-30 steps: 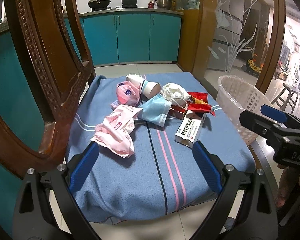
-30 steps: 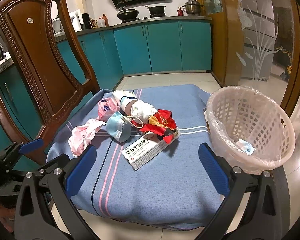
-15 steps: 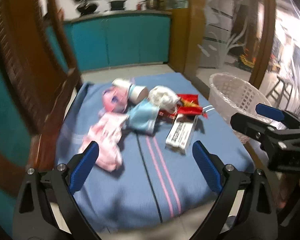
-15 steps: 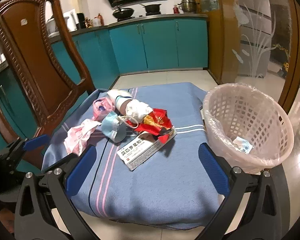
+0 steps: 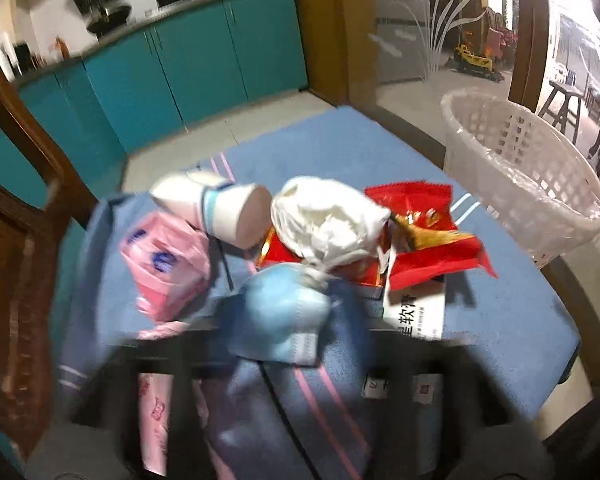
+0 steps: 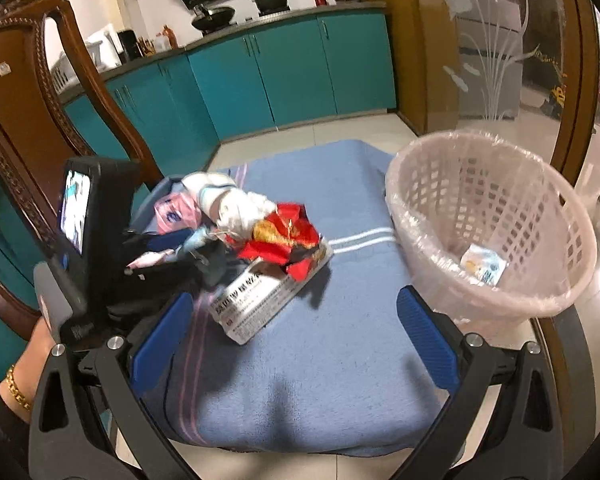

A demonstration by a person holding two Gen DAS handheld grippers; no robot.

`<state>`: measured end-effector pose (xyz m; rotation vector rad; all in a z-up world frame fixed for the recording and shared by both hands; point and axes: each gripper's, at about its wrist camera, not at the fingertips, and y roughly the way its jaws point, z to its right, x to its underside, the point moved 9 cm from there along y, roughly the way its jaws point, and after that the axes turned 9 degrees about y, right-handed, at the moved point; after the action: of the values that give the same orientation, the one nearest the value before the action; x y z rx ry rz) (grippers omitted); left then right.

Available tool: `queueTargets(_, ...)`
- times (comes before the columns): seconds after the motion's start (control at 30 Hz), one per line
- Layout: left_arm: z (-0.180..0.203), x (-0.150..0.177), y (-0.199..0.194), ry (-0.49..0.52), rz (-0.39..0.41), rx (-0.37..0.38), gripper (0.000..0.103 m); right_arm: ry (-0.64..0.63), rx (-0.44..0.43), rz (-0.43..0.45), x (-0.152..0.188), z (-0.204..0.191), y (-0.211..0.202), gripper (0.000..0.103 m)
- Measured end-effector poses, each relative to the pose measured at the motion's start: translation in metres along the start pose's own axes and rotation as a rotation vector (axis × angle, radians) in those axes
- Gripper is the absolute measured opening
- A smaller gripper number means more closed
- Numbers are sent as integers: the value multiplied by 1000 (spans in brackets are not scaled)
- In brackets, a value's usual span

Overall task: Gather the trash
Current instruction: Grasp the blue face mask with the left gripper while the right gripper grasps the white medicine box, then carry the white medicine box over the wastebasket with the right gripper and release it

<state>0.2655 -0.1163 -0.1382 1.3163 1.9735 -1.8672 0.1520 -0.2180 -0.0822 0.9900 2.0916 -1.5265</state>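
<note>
Blue striped cloth [image 6: 340,360] covers the seat; trash sits piled at its far middle. White lined basket [image 6: 496,236] stands at the cloth's right edge, one small wrapper [image 6: 483,269] inside. Pile: white printed box [image 6: 268,300] nearest, red wrapper [image 5: 424,236] on it, white mask [image 5: 328,220], blue mask [image 5: 280,312], pink packet [image 5: 164,264], paper cup [image 5: 228,212]. Right gripper [image 6: 296,340] hovers wide open before the box. Left gripper [image 6: 172,252] reaches into the pile at the blue mask; motion blur, jaw state cannot be read
</note>
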Motion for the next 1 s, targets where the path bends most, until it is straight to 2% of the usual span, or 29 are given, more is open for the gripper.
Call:
queueTargets(0.1, -3, -2, -18, -42, 37, 47, 17, 20, 36, -26, 11, 1, 15, 99)
queueTargets(0.23, -15, -15, -86, -111, 187, 108, 17, 114, 66, -29, 22, 4, 37, 100)
queueTargets(0.33, -25, -20, -139, -147, 304, 122, 16, 153, 98, -24, 30, -4, 54, 100)
queueTargets(0.47, -39, -15, -207, -212, 464, 89, 17, 86, 167, 18, 39, -32, 68, 100)
queueTargets(0.57, -43, -2, -226, -240, 503, 70, 17, 58, 226, 31, 41, -42, 83, 100)
queueTargets(0.7, -43, 13, -215, -238, 463, 66, 17, 31, 308, 41, 39, -47, 105, 97)
queueTargets(0.77, -45, 18, -209, -239, 441, 61, 17, 33, 301, 15, 39, -42, 113, 72)
queueTargets(0.8, -47, 20, -206, -244, 432, 62, 17, 22, 302, 32, 37, -38, 111, 63)
queueTargets(0.93, -56, 25, -211, -256, 429, 45, 17, 4, 233, 5, 42, -24, 96, 48)
queueTargets(0.97, -56, 26, -213, -262, 430, 44, 18, 0, 209, -13, 45, -21, 91, 39)
queueTargets(1.0, -58, 25, -214, -270, 434, 42, 18, -11, 175, -35, 48, -19, 85, 38)
